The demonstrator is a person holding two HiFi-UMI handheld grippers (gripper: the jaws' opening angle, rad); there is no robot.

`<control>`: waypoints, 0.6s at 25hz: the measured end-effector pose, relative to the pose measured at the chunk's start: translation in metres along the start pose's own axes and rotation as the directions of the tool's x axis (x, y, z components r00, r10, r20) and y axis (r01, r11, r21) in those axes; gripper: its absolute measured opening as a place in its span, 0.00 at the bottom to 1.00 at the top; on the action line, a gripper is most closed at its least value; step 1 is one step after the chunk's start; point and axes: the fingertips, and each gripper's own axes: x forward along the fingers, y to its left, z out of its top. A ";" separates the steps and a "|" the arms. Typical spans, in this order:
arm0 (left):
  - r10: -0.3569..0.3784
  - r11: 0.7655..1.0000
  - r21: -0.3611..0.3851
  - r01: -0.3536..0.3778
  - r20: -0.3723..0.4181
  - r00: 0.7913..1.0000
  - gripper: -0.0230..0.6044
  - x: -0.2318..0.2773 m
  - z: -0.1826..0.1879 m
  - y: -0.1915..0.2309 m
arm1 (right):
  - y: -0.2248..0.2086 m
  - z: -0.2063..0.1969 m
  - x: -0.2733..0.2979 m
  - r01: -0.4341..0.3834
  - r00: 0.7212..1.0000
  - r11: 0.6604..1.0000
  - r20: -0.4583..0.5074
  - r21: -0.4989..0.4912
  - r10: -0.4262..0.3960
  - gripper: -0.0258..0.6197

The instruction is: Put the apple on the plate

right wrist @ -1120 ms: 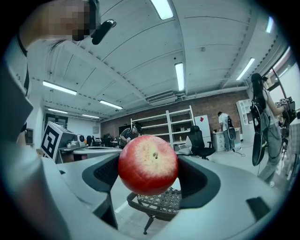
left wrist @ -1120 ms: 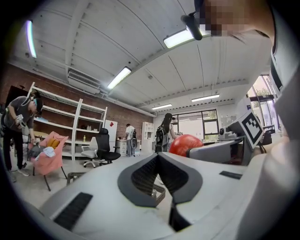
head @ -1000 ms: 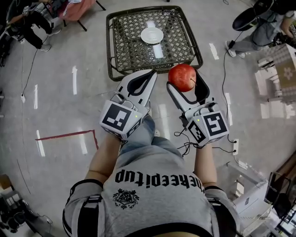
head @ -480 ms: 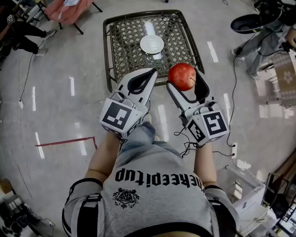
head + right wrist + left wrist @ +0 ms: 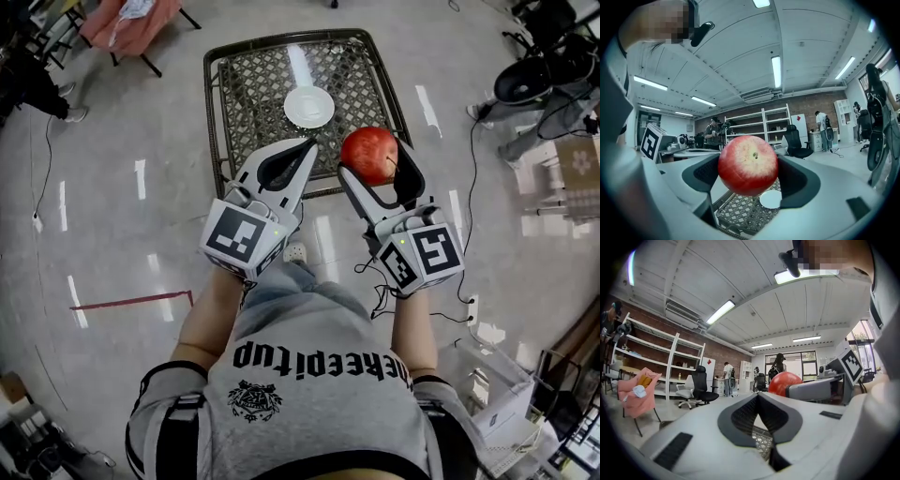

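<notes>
The right claw (image 5: pixel 375 161) is pinching the red apple (image 5: pixel 369 153) aloft, short of the white plate (image 5: pixel 308 106) on the wire-mesh desk (image 5: pixel 246 86), the left claw (image 5: pixel 302 153) is idling pressed together, and the carry likely needs finishing forward and downward.

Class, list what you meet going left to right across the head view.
In order: red tape line → left gripper, shut → apple held by the right gripper. The plate is omitted: it overlaps the left gripper.
</notes>
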 end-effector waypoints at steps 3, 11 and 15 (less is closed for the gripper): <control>-0.004 1.000 -0.002 0.004 0.001 1.000 0.07 0.005 -0.001 0.010 | -0.003 0.001 0.010 0.006 1.000 1.000 0.000 -0.001 -0.006 0.67; 0.016 1.000 -0.011 -0.016 0.006 1.000 0.07 0.014 -0.001 0.025 | -0.013 0.003 0.026 -0.001 1.000 1.000 -0.001 -0.005 0.001 0.67; 0.051 0.999 -0.004 -0.051 0.005 0.999 0.07 0.014 0.005 0.033 | -0.013 0.011 0.036 -0.033 0.999 0.999 0.002 -0.018 0.033 0.67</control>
